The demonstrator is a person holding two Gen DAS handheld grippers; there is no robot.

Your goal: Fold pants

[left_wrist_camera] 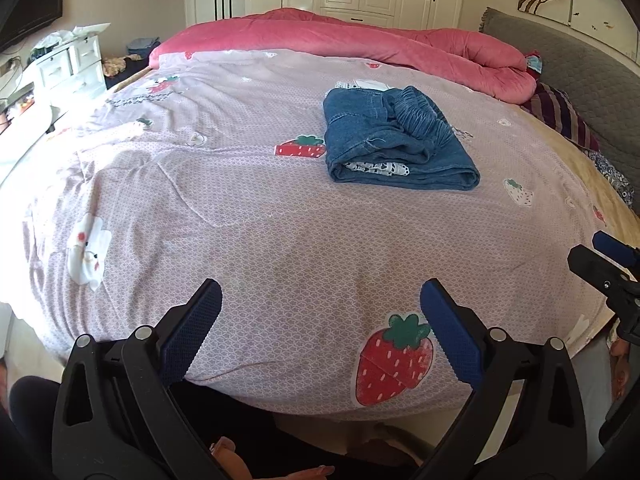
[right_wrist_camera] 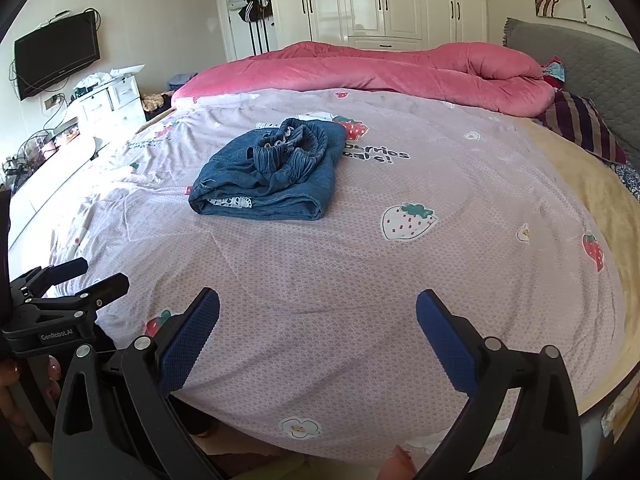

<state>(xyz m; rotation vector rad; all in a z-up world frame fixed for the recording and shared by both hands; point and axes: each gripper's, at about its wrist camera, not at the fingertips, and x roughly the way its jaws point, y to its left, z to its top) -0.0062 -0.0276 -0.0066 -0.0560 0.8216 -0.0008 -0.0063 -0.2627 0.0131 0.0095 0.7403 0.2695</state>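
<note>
Blue denim pants [left_wrist_camera: 396, 142] lie folded into a compact bundle on the bed, right of centre in the left wrist view. In the right wrist view the pants [right_wrist_camera: 272, 172] sit left of centre, elastic waistband bunched on top and a white patterned lining showing at the front fold. My left gripper [left_wrist_camera: 320, 304] hovers open over the near edge of the bed, well short of the pants, holding nothing. My right gripper [right_wrist_camera: 318, 312] is also open and empty at the near edge. Each gripper shows at the side of the other's view.
The bed carries a lilac strawberry-print sheet [left_wrist_camera: 248, 208]. A rolled pink quilt [left_wrist_camera: 344, 40] runs along the far side, with a grey headboard [right_wrist_camera: 580, 64] and striped pillow [right_wrist_camera: 580, 128] at right. White drawers [right_wrist_camera: 108, 104] and a wall television [right_wrist_camera: 56, 56] stand left.
</note>
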